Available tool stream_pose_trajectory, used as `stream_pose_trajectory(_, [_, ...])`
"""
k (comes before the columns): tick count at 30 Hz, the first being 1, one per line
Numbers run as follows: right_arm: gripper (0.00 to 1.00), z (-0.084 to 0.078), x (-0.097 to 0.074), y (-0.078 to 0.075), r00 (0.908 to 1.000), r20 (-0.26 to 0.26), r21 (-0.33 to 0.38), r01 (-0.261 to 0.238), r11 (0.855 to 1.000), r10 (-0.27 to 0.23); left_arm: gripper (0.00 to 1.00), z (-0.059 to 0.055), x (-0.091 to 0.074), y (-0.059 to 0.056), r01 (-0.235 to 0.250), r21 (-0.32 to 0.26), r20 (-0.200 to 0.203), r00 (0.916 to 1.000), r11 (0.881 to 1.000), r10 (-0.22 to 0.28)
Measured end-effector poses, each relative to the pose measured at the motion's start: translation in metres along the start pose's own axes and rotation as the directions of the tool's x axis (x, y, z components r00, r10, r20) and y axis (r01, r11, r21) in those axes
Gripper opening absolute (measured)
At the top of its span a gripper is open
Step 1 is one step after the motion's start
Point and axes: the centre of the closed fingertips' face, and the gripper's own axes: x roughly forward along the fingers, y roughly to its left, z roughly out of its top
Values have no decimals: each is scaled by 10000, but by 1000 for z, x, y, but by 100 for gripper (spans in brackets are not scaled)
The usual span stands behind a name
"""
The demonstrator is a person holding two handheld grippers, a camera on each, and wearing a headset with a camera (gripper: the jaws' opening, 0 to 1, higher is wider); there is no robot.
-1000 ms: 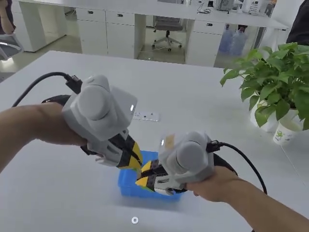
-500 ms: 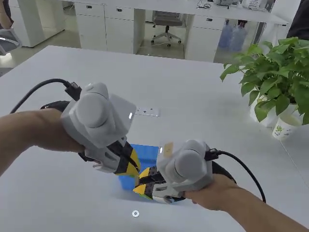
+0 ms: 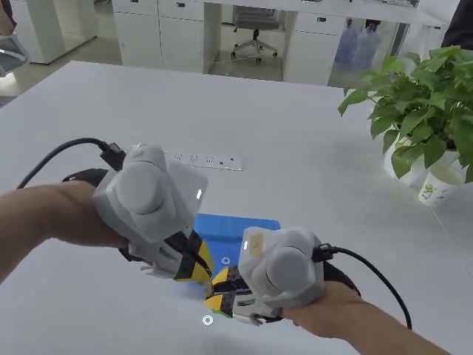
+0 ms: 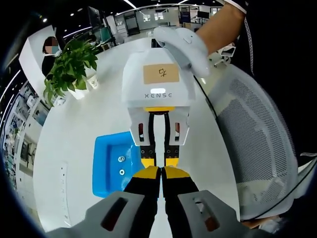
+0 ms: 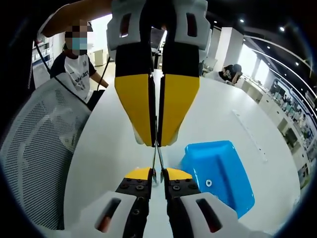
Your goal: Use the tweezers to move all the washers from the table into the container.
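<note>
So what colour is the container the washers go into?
It's a bright blue plastic container, which shows best in the left gripper view.

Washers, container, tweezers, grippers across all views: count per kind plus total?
blue container: 1
washers: 3 (2 in the container, 1 loose washer on the table)
tweezers: 1
grippers: 2 (left gripper, right gripper)
total: 7
</note>
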Motion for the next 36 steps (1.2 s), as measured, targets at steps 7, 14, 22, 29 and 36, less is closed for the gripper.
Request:
stream_pose_trajectory(7, [12,-7,6,5,10000,23,109,-81,9999,80,5,-4,7,-4,126,-11,-78,9999,9999,-126])
stream_pose_trajectory(14, [12,-11,12,8,9998,15,126,-195,9997,195,5,-9,11,-7,256,-26,-182,9995,9997,-257])
stream_pose_trajectory(22, [12,-17,18,11,9993,-31,222,-362,9991,363,5,-14,18,-10,364,-164,-188,9991,9992,-367])
stream_pose_trajectory(29, [12,-21,22,12,9990,-53,254,-443,9987,444,5,-17,22,-10,418,-203,-238,9988,9989,-423])
stream_pose_trajectory(36, [12,-22,27,12,9987,-45,289,-501,9983,502,5,-20,24,-9,452,-249,-282,9985,9987,-459])
